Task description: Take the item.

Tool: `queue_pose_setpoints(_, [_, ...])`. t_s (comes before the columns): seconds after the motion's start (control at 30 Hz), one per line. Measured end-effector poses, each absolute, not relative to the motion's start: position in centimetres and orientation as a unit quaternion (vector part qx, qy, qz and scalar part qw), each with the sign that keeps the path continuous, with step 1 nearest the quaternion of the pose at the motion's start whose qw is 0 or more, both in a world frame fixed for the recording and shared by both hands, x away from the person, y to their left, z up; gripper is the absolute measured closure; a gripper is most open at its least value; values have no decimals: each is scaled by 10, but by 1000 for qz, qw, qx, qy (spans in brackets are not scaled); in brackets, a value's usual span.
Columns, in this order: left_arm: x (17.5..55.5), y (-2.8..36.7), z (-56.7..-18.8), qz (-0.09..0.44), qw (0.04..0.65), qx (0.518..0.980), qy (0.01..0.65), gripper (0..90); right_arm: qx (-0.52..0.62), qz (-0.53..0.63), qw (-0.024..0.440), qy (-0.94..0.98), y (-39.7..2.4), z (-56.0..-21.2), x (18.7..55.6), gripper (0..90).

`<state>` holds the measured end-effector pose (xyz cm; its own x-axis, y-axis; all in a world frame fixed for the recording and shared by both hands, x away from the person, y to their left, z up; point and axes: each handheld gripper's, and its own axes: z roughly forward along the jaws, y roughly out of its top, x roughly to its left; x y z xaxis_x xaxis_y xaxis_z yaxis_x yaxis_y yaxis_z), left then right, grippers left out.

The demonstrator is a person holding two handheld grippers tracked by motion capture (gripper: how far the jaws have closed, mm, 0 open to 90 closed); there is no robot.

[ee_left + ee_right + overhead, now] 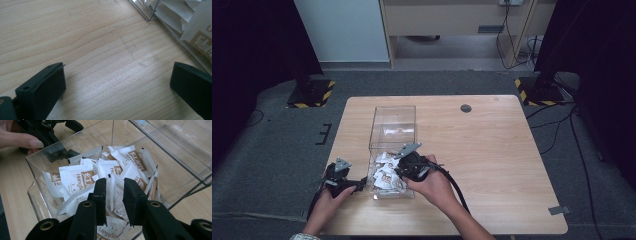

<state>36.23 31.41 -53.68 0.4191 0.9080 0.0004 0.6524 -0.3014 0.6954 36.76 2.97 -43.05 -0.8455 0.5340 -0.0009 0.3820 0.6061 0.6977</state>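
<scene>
A clear plastic box [393, 120] lies on the wooden table, its near end heaped with white and brown sachets [387, 175]. My right gripper [404, 170] reaches into that end from the right. In the right gripper view its jaws [114, 192] stand a little apart over the sachets [77, 178], with the edge of one white sachet upright in the gap; the pads do not visibly press on it. My left gripper [359, 185] rests low on the table at the box's left side. Its jaws [118, 72] are wide open over bare wood, with the box's corner [150, 15] just beyond.
The far half of the box [175, 167] holds nothing. A round hole [466, 108] sits near the table's far edge. The right gripper's cable [457, 187] trails toward the front edge. Two stands on yellow-and-black bases [312, 95] [537, 92] flank the table on the floor.
</scene>
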Motion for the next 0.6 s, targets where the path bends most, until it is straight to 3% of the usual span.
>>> queue_pose_setpoints(0.6, [362,314,-537,202,316,781,500,0,260,341,105,897,36,-445,370,747])
